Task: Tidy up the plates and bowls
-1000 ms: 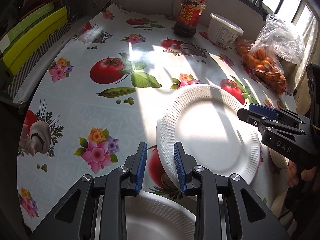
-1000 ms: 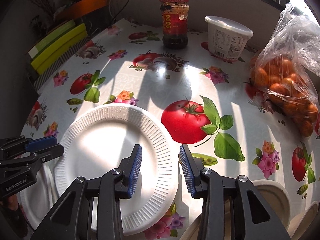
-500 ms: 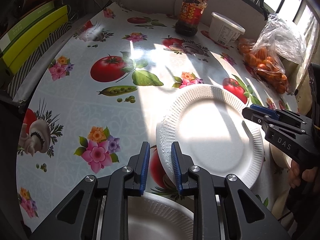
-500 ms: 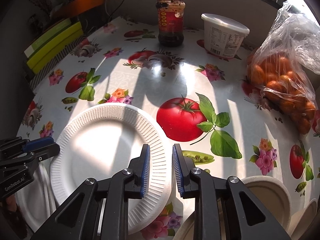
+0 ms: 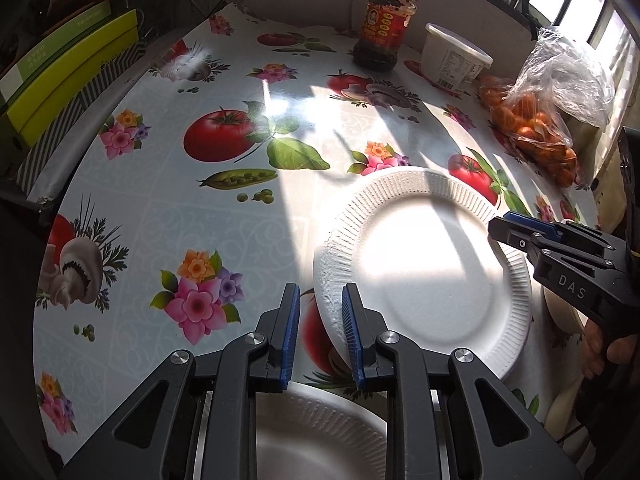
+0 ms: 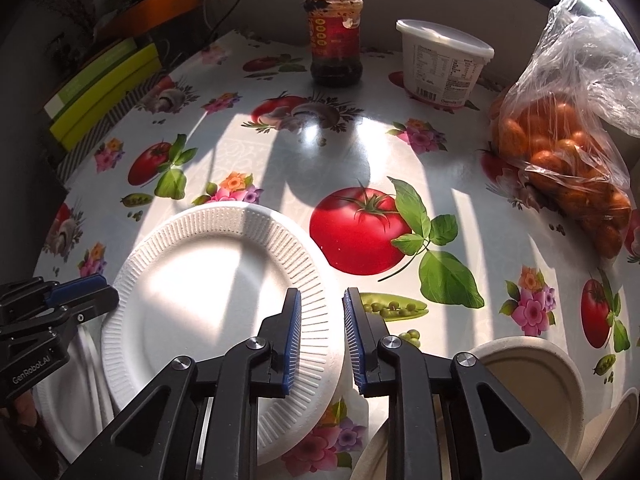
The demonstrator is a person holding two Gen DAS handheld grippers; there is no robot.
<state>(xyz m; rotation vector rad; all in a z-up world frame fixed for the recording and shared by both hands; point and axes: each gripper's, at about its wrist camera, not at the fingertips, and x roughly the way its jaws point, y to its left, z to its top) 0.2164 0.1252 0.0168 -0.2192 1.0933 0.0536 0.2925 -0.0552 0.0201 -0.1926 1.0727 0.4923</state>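
White ribbed paper plate (image 5: 424, 276) lies on the floral oilcloth tabletop (image 5: 168, 216), near edge, partly over another white paper plate (image 6: 68, 396). Judged light, thin, bendy; the rim is the only hold, and a hard pinch would crease it. Left gripper (image 5: 318, 332) fingers apart, straddling its left rim. Right gripper (image 6: 322, 336) fingers apart, straddling its right rim. Beige pulp bowls (image 6: 536, 376) sit near right.

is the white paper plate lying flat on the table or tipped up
Tipped. The white paper plate has its left edge raised off the tablecloth, at the open left gripper; its right side sits lower.
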